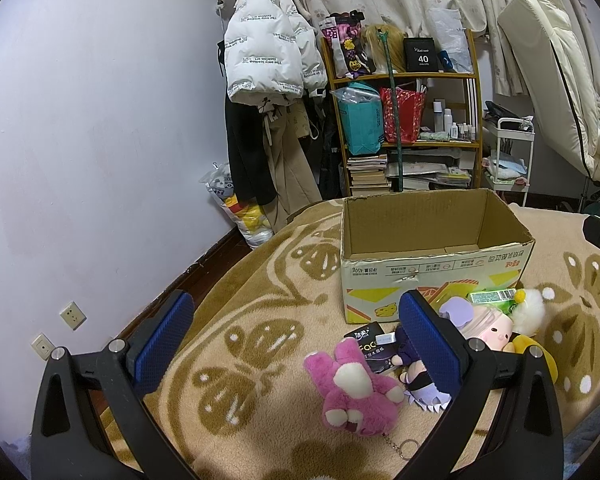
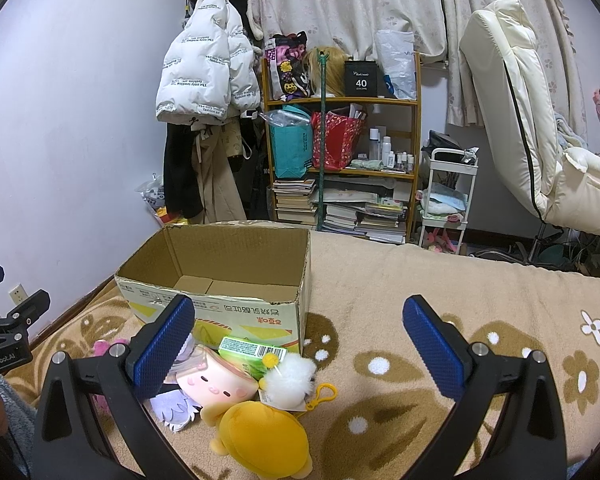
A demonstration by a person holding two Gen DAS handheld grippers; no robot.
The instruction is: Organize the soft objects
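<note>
An open cardboard box (image 1: 436, 276) (image 2: 220, 300) stands on the patterned blanket with nothing seen inside. In front of it lies a pile of soft toys: a pink plush (image 1: 356, 392), a purple-haired doll (image 1: 424, 388) (image 2: 176, 408), a pink-faced plush (image 1: 492, 328) (image 2: 216, 376), a white fluffy ball (image 1: 530, 312) (image 2: 290, 376) and a yellow plush (image 2: 260, 436). My left gripper (image 1: 296, 324) hovers open above the pink plush. My right gripper (image 2: 300, 328) is open over the pile's right side, holding nothing.
A green packet (image 2: 252, 350) and a black packet (image 1: 374, 346) lie among the toys. Behind the bed stand a loaded wooden shelf (image 2: 340, 140), hanging coats (image 1: 268, 80), a white cart (image 2: 448, 200) and a cream recliner (image 2: 540, 128). The wall is to the left.
</note>
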